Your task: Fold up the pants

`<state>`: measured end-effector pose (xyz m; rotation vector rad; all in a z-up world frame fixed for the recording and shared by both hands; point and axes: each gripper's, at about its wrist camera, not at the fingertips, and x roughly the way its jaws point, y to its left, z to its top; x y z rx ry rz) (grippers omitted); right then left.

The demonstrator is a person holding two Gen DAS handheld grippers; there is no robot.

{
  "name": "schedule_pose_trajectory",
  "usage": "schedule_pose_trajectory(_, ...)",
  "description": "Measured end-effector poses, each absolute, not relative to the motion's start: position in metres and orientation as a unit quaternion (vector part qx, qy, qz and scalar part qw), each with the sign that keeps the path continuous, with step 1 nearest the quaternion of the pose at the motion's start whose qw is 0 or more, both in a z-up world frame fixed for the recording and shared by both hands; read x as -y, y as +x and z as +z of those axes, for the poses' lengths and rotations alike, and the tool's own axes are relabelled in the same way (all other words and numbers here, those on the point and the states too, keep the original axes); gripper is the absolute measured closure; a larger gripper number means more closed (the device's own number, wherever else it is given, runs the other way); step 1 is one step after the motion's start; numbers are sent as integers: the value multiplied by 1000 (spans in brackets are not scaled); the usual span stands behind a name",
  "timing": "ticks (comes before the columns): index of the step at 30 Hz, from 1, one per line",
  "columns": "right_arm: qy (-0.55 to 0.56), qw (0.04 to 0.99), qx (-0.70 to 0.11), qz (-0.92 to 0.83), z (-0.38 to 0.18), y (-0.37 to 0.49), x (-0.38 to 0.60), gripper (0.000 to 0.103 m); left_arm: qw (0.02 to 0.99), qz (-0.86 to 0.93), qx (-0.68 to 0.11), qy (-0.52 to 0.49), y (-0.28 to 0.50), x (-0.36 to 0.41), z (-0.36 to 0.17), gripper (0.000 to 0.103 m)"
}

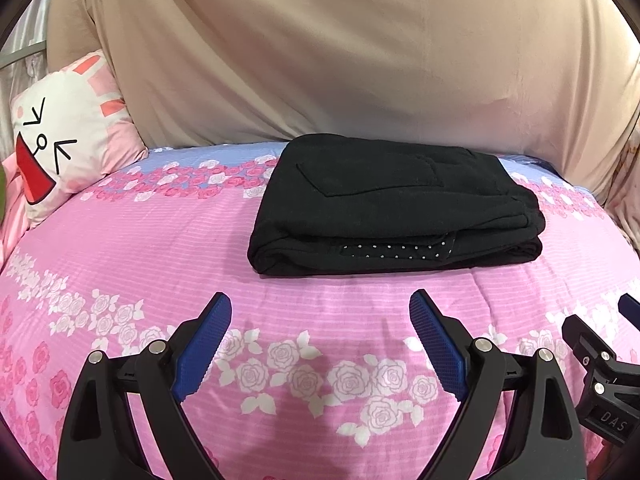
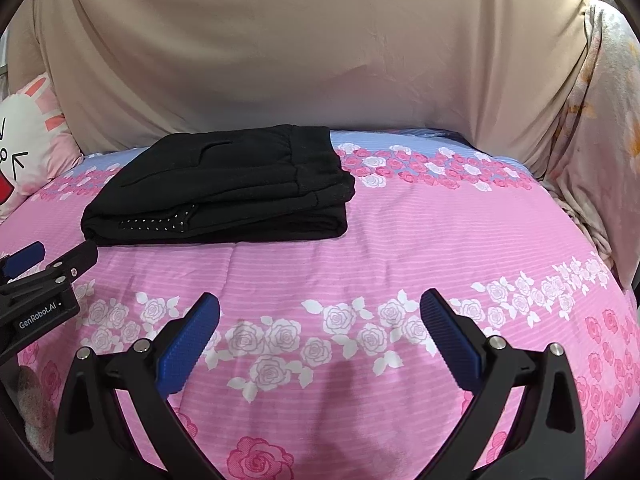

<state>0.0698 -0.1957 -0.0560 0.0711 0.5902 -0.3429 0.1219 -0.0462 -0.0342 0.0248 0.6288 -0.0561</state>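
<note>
Black folded pants (image 1: 394, 204) beyond both empty, spread jaws.

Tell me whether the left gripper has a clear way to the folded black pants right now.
Probably yes. The left gripper is open and empty, and the black pants lie folded just ahead of it, with only bare pink bedspread between. The right gripper sits off to the side.
</note>
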Motion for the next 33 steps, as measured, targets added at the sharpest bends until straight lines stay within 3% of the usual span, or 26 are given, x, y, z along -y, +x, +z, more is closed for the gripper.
schedule_pose_trajectory(3,35,942,-289,-167,-56,70,197,5,951,-19,-309,19,121,48,-34,11)
schedule_pose_trajectory(26,37,942,-290,-167,-56,70,196,5,950,-29,-310,18,120,49,-35,11)
schedule_pose_trajectory(29,36,942,-291,-166,-56,71,197,5,948,-30,-316,34,121,56,-36,17)
schedule_pose_trajectory(33,36,942,-291,-166,-56,71,198,5,947,-30,-317,35,120,58,-36,18)
